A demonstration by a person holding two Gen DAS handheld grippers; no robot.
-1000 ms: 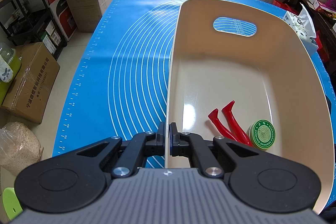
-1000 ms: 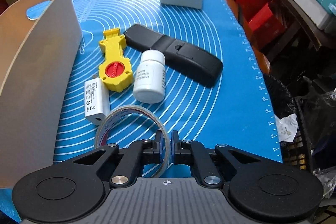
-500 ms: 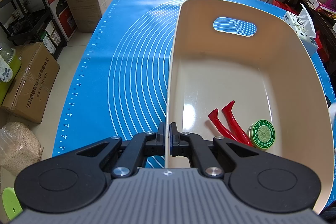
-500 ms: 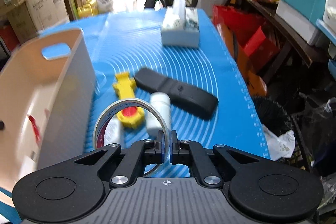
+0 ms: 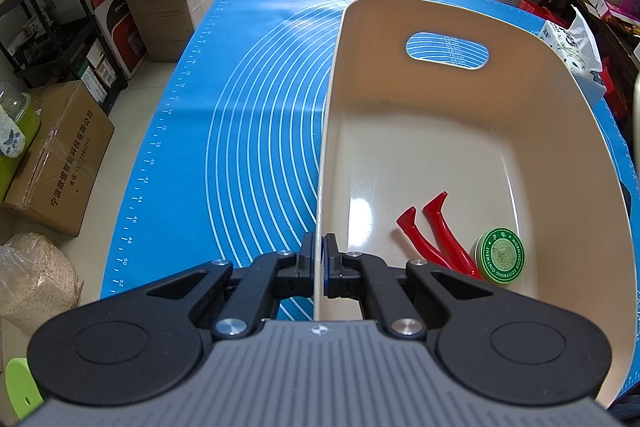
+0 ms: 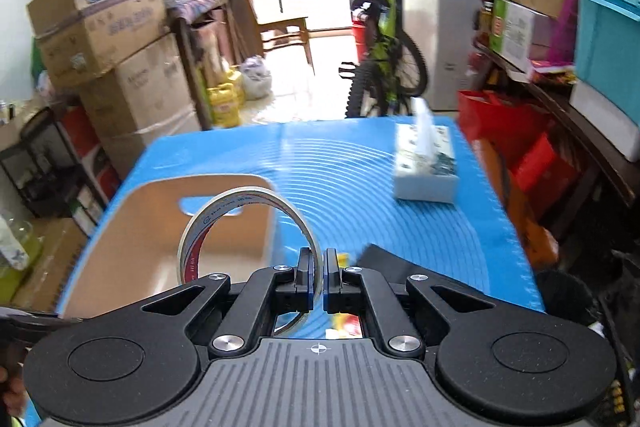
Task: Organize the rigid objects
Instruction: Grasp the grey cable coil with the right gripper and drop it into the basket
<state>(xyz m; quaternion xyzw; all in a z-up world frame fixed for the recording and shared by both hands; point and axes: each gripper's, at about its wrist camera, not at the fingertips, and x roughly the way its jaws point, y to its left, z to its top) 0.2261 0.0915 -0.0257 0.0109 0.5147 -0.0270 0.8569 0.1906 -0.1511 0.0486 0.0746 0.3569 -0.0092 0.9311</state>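
Left wrist view: left gripper (image 5: 320, 255) clamped on cream bin (image 5: 568, 115) wall; inside, red plastic clip (image 5: 434, 231), green ointment tin (image 5: 502, 256). Right wrist view: right gripper (image 6: 318, 277) pinching tape roll (image 6: 200, 239) upright above blue mat (image 6: 360, 179), beside bin; tissue box (image 6: 426, 167) beyond.

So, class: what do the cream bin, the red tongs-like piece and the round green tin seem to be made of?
Cream bin: probably glossy moulded plastic, with a window glare on its floor. Red tongs-like piece: seemingly smooth, shiny plastic. Round green tin: likely metal with a printed lid, though unclear.
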